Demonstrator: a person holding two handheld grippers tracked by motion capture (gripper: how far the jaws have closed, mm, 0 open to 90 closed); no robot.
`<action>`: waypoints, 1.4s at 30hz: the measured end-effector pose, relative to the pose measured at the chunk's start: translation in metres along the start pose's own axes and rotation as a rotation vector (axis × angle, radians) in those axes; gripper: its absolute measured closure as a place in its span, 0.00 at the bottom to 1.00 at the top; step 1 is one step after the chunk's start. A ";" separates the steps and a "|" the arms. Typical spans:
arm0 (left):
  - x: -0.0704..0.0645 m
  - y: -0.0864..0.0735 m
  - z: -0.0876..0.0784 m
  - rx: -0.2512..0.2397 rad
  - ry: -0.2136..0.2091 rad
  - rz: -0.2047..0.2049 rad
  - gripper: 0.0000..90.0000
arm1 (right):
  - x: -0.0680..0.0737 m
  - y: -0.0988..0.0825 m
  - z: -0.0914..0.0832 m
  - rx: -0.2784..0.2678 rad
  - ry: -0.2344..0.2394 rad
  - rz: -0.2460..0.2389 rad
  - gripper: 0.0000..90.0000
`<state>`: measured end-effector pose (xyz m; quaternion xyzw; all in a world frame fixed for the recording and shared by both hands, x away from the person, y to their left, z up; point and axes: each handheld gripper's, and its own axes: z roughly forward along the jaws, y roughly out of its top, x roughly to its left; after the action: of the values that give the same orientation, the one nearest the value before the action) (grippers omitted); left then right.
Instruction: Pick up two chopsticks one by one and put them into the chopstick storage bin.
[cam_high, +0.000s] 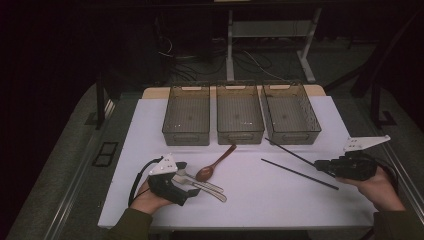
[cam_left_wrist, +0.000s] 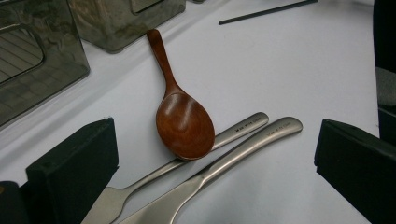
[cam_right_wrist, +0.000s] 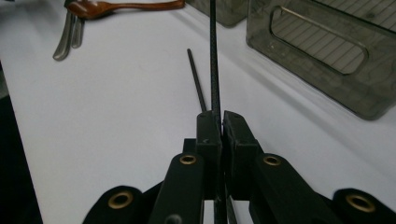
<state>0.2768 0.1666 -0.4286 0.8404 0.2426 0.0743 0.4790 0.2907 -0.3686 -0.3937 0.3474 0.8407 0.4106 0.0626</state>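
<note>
Left gripper (cam_high: 181, 176), held low in the left hand (cam_high: 150, 197) beside the wooden spoon (cam_high: 215, 162) with jaws spread wide; right gripper (cam_high: 320, 164), in the right hand (cam_high: 376, 189) well away from that spoon, jaws clamped together on a chopstick (cam_right_wrist: 215, 56).

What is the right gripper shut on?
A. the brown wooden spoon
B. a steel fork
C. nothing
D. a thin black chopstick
D: in the right gripper view, the right gripper has its jaws pressed together on a thin black chopstick running forward from between them.

White table (cam_high: 280, 200): 3 bins (cam_high: 240, 120), wooden spoon (cam_high: 214, 164), 2 metal utensils (cam_high: 205, 186), chopstick (cam_high: 299, 174).
</note>
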 end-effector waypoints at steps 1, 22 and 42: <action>0.000 0.000 0.000 -0.004 0.000 -0.004 0.00 | 0.002 0.001 0.000 -0.004 0.006 0.001 0.95; -0.003 0.001 0.002 -0.002 -0.002 -0.002 0.00 | 0.021 0.039 0.023 -0.030 -0.005 0.017 0.95; -0.004 0.001 0.001 -0.005 -0.001 0.005 0.00 | 0.029 0.066 0.050 -0.046 -0.019 0.026 0.95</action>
<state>0.2742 0.1634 -0.4275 0.8397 0.2401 0.0756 0.4812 0.3242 -0.2901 -0.3727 0.3607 0.8258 0.4273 0.0733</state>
